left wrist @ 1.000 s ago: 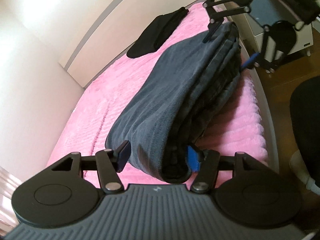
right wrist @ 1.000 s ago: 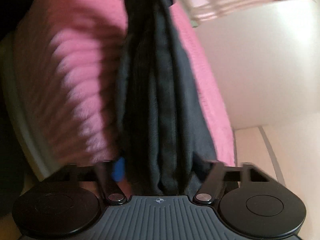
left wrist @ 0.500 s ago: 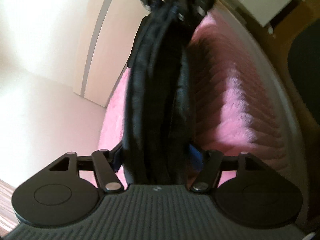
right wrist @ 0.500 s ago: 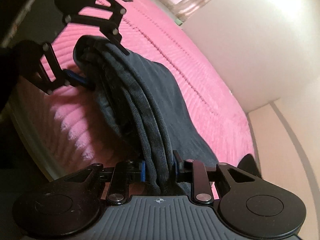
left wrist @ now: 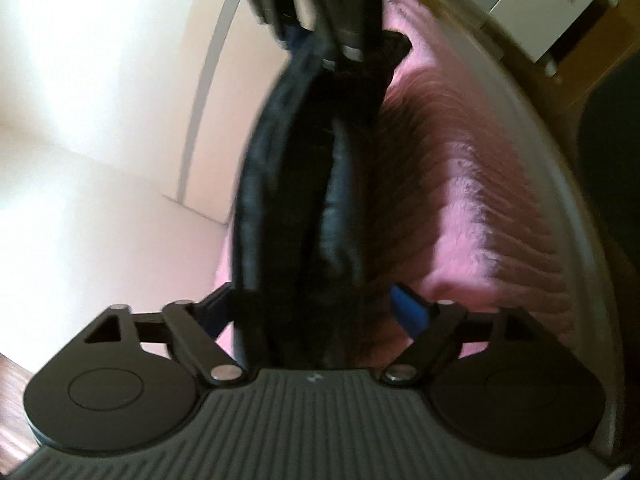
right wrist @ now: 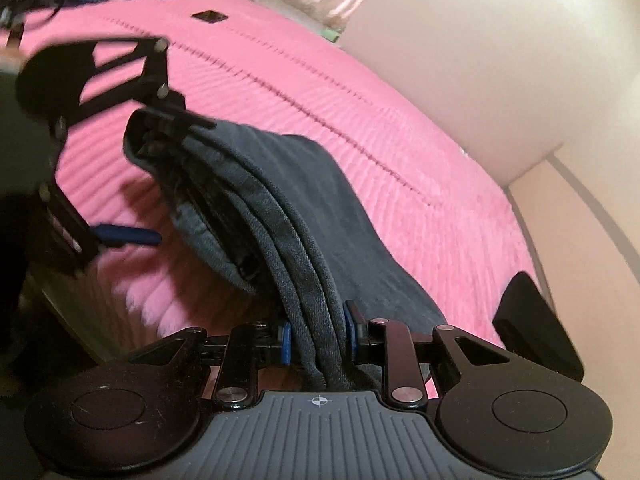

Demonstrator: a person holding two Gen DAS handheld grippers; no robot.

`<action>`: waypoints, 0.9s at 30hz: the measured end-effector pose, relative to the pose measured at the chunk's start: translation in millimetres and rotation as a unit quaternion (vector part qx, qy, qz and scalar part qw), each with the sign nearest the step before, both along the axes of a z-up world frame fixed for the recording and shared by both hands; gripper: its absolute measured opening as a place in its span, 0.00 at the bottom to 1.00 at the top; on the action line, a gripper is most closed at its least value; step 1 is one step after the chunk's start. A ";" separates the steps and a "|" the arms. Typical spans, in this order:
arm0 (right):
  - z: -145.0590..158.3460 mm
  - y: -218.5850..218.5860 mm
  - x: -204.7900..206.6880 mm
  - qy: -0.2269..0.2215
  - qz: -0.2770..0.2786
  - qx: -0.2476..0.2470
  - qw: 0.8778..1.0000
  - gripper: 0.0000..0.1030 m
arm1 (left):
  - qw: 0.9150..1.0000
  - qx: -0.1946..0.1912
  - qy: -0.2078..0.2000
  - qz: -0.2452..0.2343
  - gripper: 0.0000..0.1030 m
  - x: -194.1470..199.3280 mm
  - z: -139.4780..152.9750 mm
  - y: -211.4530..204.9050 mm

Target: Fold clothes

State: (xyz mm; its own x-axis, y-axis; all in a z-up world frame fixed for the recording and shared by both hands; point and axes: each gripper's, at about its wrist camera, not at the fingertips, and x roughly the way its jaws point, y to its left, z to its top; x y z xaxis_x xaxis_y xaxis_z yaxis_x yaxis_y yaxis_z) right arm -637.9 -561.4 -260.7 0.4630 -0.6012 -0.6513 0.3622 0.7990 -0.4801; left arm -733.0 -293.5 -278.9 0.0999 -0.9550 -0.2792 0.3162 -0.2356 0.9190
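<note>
Denim, folded into a thick dark bundle [right wrist: 304, 216], hangs between our two grippers over the pink bed [right wrist: 360, 92]. Right gripper [right wrist: 318, 338] is clamped narrow on one end; both blue pads press the layers. Left gripper [left wrist: 316, 312] has just been opening: jaws stand wide, bundle between them, the blue pad [left wrist: 408, 312] on one side clear of the cloth. In the right view its far finger touches the top of the fold, lower finger hangs free.

Judgement: we're mid-release on the left, right end carries the weight. To do it well:
- keep the right grip tight so the layers don't fan out
- pull the left straight back along the fold, no snagging the inner layer
- lower the bundle flat on the bed, fold edges aligned, before letting go on the right

Another dark garment [right wrist: 536, 320] lies near the bed's far edge; set down well apart from it.
</note>
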 end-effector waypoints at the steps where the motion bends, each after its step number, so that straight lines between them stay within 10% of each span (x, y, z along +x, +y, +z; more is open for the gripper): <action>1: 2.3 -0.8 -1.0 -0.001 0.000 0.003 1.000 0.23 | 1.000 -0.009 -0.018 0.002 0.84 -0.6 -3.5 -3.9; 8: -22.5 15.7 -2.5 0.012 0.010 -0.028 0.999 0.24 | 0.999 0.037 -0.026 0.013 0.37 12.0 13.8 -24.4; 12: -54.3 39.0 0.6 0.038 0.021 -0.103 0.994 0.84 | 0.996 0.092 0.019 0.000 0.27 22.7 34.3 -26.7; 18: -93.4 47.7 14.5 0.115 0.044 -0.184 0.975 0.78 | 0.985 0.146 0.087 -0.008 0.26 36.9 70.3 -39.9; 20: -96.3 39.4 16.3 0.140 0.039 -0.201 0.969 0.39 | 0.983 0.156 0.101 -0.007 0.26 39.9 81.1 -43.7; 27: -19.0 29.5 26.9 0.080 0.075 -0.214 0.971 0.27 | 0.983 0.138 0.120 0.000 0.26 81.1 118.7 -52.5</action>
State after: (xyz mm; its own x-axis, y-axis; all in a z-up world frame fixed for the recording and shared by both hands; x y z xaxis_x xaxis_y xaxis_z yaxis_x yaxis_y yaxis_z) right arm -611.0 -532.0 -279.7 0.4798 -0.7664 -0.4271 0.1498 0.5512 -0.8208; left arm -651.8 -346.1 -160.2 -0.0002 -0.8400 -0.5426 0.5157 -0.4650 0.7196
